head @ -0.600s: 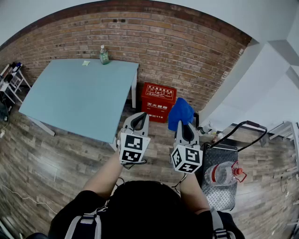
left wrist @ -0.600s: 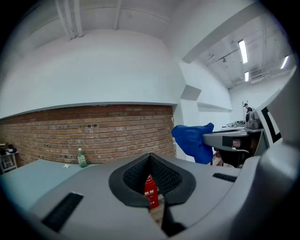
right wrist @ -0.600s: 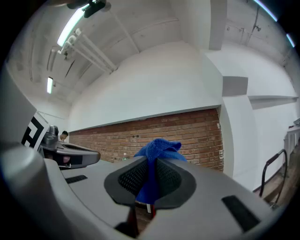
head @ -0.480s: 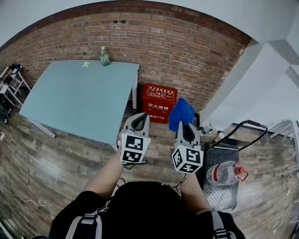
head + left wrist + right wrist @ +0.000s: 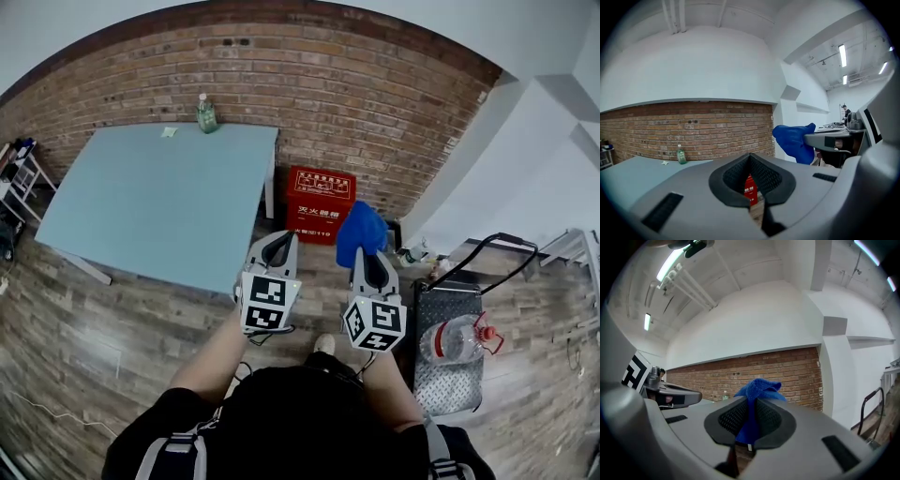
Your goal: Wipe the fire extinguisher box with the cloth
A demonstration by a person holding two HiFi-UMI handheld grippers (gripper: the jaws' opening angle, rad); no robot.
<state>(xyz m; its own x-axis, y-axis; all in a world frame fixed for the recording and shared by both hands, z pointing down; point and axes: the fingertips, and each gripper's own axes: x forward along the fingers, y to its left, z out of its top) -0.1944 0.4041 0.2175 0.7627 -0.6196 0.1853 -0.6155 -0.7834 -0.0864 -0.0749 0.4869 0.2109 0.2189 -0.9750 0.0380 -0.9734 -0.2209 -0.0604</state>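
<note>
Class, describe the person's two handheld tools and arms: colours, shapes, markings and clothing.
The left tool and right tool are both light grey, tapering bodies with black textured pads lining the jaws. Each carries a white cube printed with black square markers. The person wears a black short-sleeved top with grey shoulder straps. The forearms are bare.

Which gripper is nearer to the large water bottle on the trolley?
Right. The right gripper, holding the blue cloth, is just left of the water bottle; the left gripper is farther left, near the table.
</note>
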